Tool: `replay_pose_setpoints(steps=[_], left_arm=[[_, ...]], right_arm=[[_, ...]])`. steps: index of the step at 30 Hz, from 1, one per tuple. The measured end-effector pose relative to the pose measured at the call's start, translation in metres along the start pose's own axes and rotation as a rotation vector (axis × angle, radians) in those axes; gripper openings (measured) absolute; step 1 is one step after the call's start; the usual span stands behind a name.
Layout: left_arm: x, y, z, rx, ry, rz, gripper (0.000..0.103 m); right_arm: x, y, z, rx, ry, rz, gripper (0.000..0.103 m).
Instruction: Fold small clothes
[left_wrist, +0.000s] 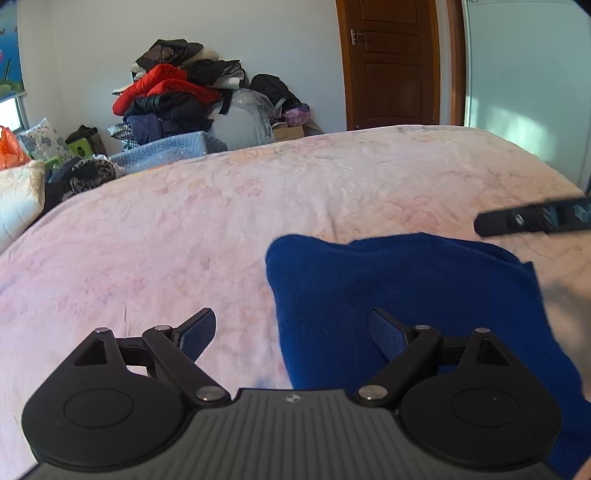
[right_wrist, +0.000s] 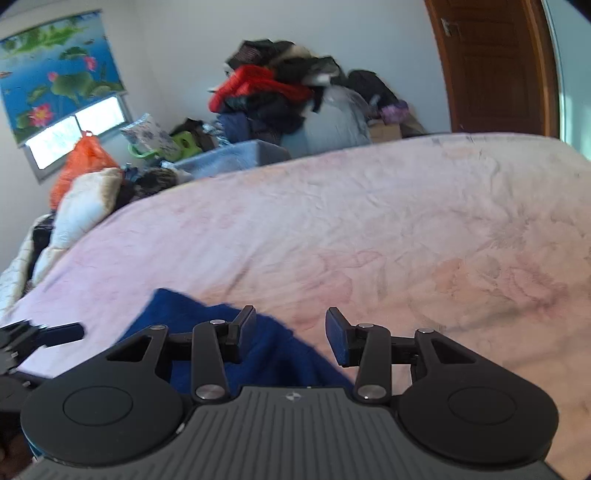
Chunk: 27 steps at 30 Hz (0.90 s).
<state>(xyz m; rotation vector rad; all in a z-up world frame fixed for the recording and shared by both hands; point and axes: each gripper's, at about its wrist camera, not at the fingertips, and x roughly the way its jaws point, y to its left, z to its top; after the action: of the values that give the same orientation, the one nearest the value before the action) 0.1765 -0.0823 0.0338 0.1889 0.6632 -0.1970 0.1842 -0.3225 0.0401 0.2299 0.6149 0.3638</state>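
A dark blue knitted garment (left_wrist: 399, 280) lies on the pink bed sheet (left_wrist: 184, 229), near the front edge. My left gripper (left_wrist: 291, 334) is open and empty, hovering over the garment's left edge, right finger above the cloth. A finger of the right gripper (left_wrist: 532, 218) shows at the far right, beyond the garment. In the right wrist view my right gripper (right_wrist: 291, 338) is open and empty above the garment's right edge (right_wrist: 266, 350). The left gripper's finger (right_wrist: 55, 334) shows at the left there.
A tall pile of clothes (left_wrist: 177, 96) stands on boxes beyond the bed's far side. A brown door (left_wrist: 391, 62) is at the back right. Pillows and an orange bag (right_wrist: 81, 162) lie at the bed's left. The bed sheet stretches wide ahead (right_wrist: 369, 229).
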Motion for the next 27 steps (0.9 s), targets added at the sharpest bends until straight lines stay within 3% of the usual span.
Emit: replay_pose_setpoints(steps=[4,6,8,13,18,23,27], left_arm=[[-0.015,-0.009,-0.023,-0.006,0.037,-0.063,0.091],[-0.019,-0.015,-0.036,0.031,0.053,-0.075,0.091],[-0.019,-0.021,-0.047,0.081,0.062,-0.054,0.091],[-0.037,-0.015,-0.052,0.056,0.049,-0.049,0.091],[-0.041,-0.019,-0.057,0.026,0.058,-0.033,0.091],[-0.045,-0.023,-0.064,0.030,0.069,-0.030,0.091],[-0.049,-0.020,-0.065,0.040,0.056,-0.037,0.091]], right_arm=[[-0.034,0.037,-0.035,-0.139,0.077,0.110,0.049],[-0.041,0.048,-0.054,-0.174,0.140,0.115,0.047],[-0.043,0.047,-0.073,-0.192,0.198,0.067,0.047],[-0.076,0.045,-0.089,-0.150,0.136,-0.013,0.047],[-0.093,0.057,-0.103,-0.148,0.087,0.007,0.047],[-0.082,0.055,-0.119,-0.136,0.153,-0.069,0.049],[-0.090,0.048,-0.123,-0.084,0.138,-0.038,0.057]])
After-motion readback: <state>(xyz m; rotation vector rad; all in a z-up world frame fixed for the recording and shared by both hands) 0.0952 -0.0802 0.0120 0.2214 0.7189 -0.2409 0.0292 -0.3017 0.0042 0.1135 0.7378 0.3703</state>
